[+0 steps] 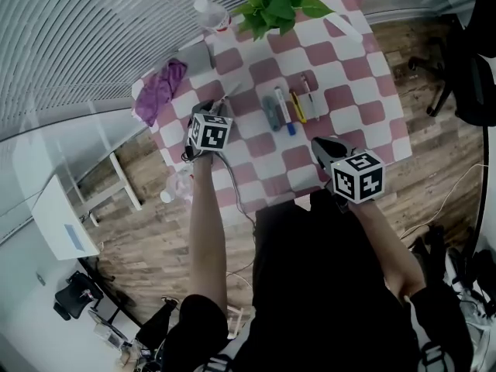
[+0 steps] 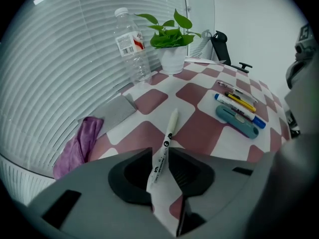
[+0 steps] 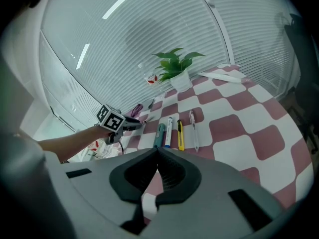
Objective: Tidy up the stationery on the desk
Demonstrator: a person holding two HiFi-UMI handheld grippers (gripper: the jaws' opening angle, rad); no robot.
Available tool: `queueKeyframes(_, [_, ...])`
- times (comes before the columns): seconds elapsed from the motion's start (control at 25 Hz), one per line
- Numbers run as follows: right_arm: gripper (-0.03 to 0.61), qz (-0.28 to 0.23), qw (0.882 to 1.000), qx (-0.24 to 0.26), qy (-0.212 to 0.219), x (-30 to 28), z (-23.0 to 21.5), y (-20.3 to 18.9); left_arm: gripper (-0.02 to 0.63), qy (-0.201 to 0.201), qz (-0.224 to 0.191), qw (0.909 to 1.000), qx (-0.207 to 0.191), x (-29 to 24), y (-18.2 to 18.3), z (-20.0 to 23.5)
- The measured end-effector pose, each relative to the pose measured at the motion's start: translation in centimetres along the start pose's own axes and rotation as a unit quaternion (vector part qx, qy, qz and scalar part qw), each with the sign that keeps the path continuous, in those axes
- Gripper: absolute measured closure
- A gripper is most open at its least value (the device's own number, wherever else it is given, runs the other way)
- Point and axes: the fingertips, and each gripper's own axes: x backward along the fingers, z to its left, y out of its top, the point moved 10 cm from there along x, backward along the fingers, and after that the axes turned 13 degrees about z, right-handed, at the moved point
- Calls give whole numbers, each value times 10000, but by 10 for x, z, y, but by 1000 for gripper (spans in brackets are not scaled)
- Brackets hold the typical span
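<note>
A white pen (image 2: 166, 142) with black print stands slanted between my left gripper's (image 2: 160, 156) pads, which press on its lower part; its capped end points at the checked cloth. In the head view the left gripper (image 1: 217, 108) is over the table's left side with the pen (image 1: 231, 94) sticking out ahead. A teal utility knife (image 1: 271, 109), a blue-capped marker (image 1: 284, 111), a yellow cutter (image 1: 297, 107) and a clear pen (image 1: 308, 91) lie side by side mid-table. My right gripper (image 1: 322, 146) hangs shut and empty near the front edge, with its jaws (image 3: 157, 153) touching.
A water bottle (image 1: 208, 12) and a potted plant (image 1: 271, 2) stand at the far edge. A purple cloth (image 1: 159, 90) and a grey pouch (image 1: 198, 56) lie at the far left. An office chair (image 1: 465, 60) is on the right. The pink-and-white tablecloth (image 1: 364, 60) hangs over the edges.
</note>
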Motion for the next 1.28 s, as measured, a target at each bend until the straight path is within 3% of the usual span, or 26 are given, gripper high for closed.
queueKeyframes(0.56, [557,-27,10000,-11,-9,1,-1,-1,543,-111,148,9994,-284,-3,2,-4])
queueKeyframes(0.72, [557,-6,10000,29,5,3,-3,-2,548,-152,139,9997,-140,-1,-1,-7])
queueKeyframes(0.84, [557,11,10000,86,21,5,-4,-3,549,-147,109,9998,92,6,-4,-11])
queueKeyframes(1.0, [557,33,9998,198,81,6,-4,-1,549,-412,-42,9966,714,22,-6,-21])
queueKeyframes(1.28, [557,40,9987,450,219,7,3,7,549,-776,-192,9810,1770,35,-14,-39])
